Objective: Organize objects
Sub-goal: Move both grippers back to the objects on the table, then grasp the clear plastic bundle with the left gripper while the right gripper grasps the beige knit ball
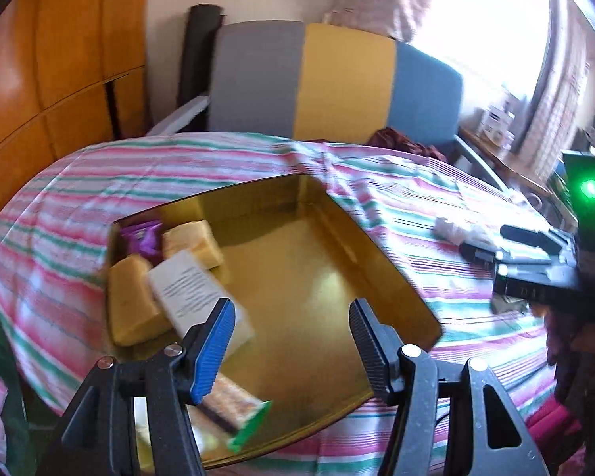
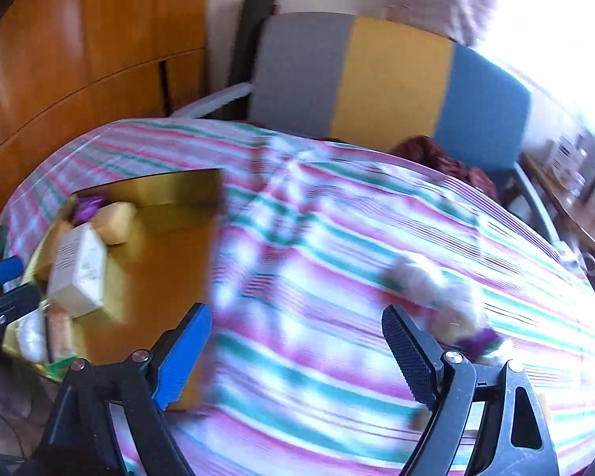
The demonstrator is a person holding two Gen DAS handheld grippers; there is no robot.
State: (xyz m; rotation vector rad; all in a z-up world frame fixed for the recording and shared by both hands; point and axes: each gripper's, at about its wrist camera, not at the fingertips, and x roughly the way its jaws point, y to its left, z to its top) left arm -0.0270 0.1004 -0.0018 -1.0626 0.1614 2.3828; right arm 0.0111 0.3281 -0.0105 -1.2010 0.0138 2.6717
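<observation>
White box (image 1: 196, 295) in gold tray (image 1: 337, 214), beside left gripper (image 1: 291, 341) fingers.

Behind my table's far edge stands a chair (image 1: 337, 79) backed in grey, yellow and blue. Wooden cabinets (image 1: 59, 59) fill the left wall. A dark red cloth (image 2: 448, 158) lies on the chair seat.

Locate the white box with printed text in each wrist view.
Left wrist: white box lies lower left of centre, in the gold tray, behind the left gripper's blue finger.
Right wrist: white box at the left edge, in the same tray.
Shared landmark: the grey, yellow and blue chair back.
</observation>
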